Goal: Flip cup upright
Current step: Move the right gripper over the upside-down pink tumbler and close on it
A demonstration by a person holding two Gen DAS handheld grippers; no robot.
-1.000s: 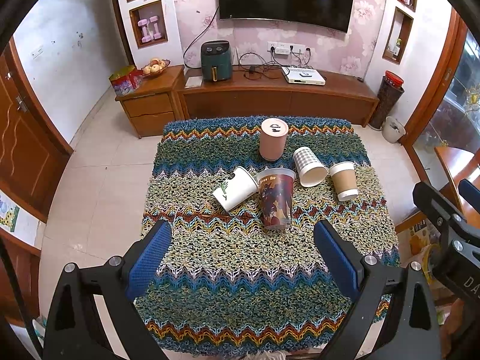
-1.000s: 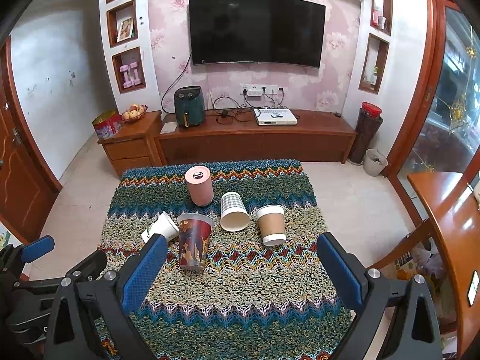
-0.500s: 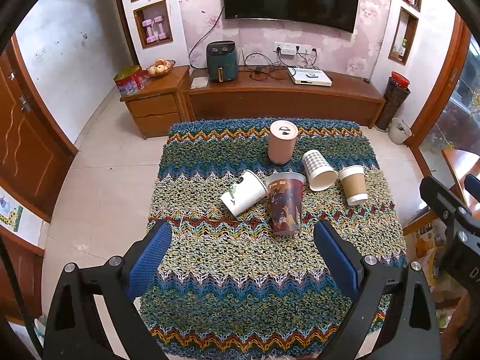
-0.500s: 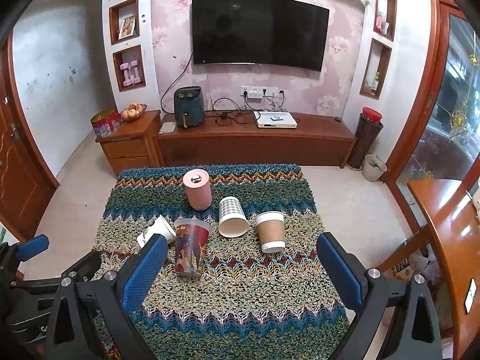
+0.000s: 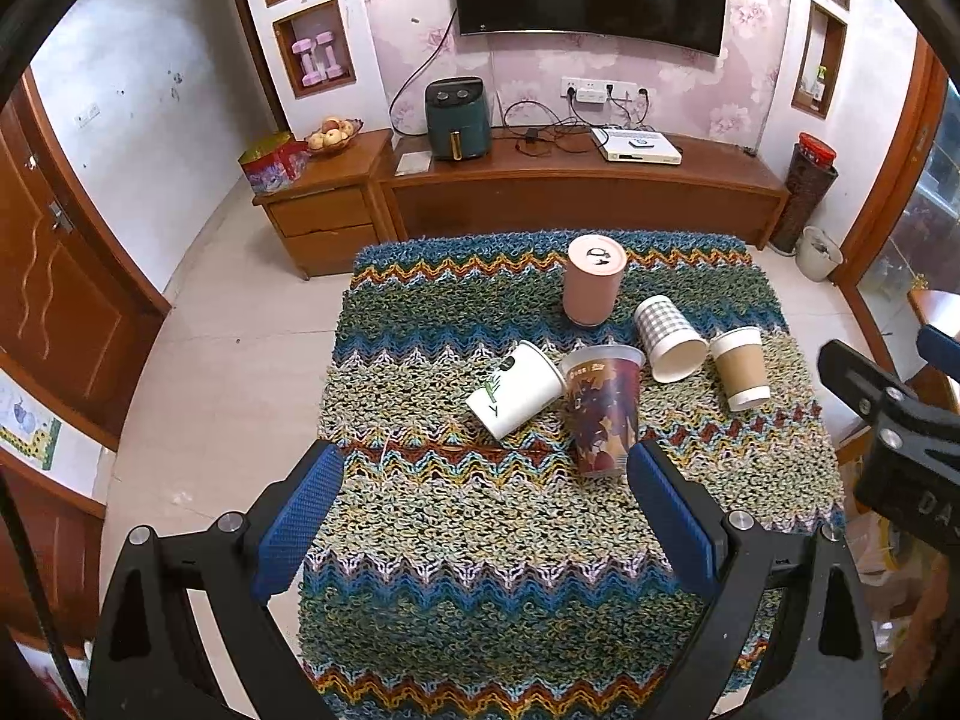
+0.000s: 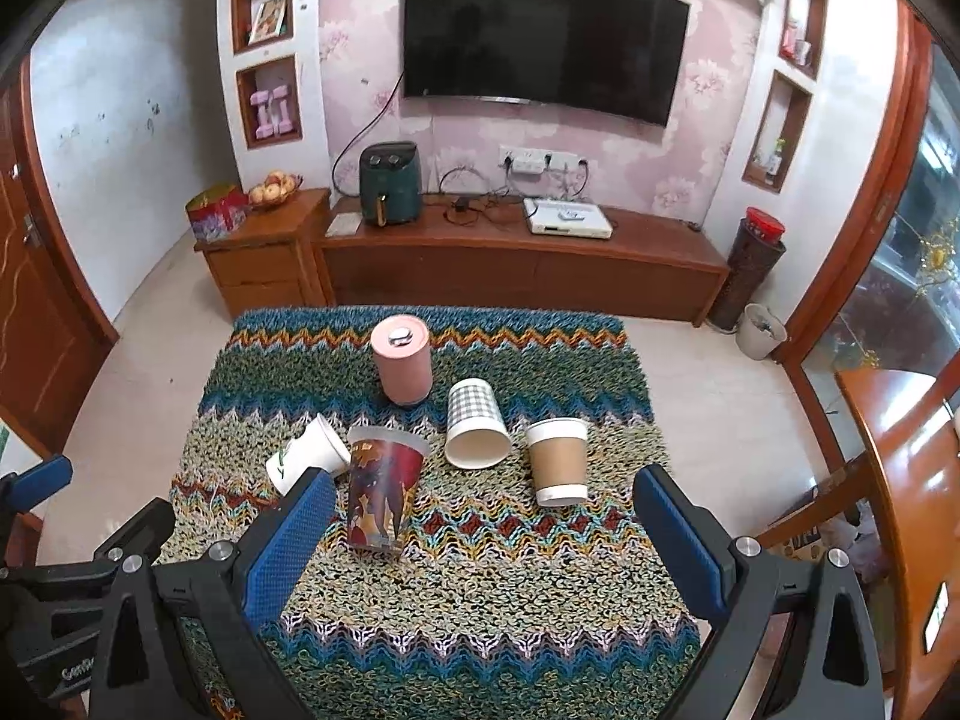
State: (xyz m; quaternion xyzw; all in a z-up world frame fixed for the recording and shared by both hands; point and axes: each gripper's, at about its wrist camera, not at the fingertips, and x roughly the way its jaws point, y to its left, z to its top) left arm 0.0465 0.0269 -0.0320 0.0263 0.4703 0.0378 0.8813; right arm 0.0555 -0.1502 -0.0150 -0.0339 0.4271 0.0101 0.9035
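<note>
Several cups sit on a zigzag-patterned cloth. A dark printed cup stands upright in the middle. A white cup with green print lies on its side, left of it. A checked cup lies on its side. A brown-sleeved cup stands rim down. A pink cylinder cup stands rim down at the back. My left gripper and right gripper are open and empty, above the near part of the table.
A wooden TV cabinet with an air fryer stands behind the table. A wooden table is at the right. Tiled floor surrounds the table. The right gripper's body shows in the left wrist view.
Both grippers have drawn back and risen a little, so the table looks slightly farther away. The cups have not moved. Both grippers stay open.
</note>
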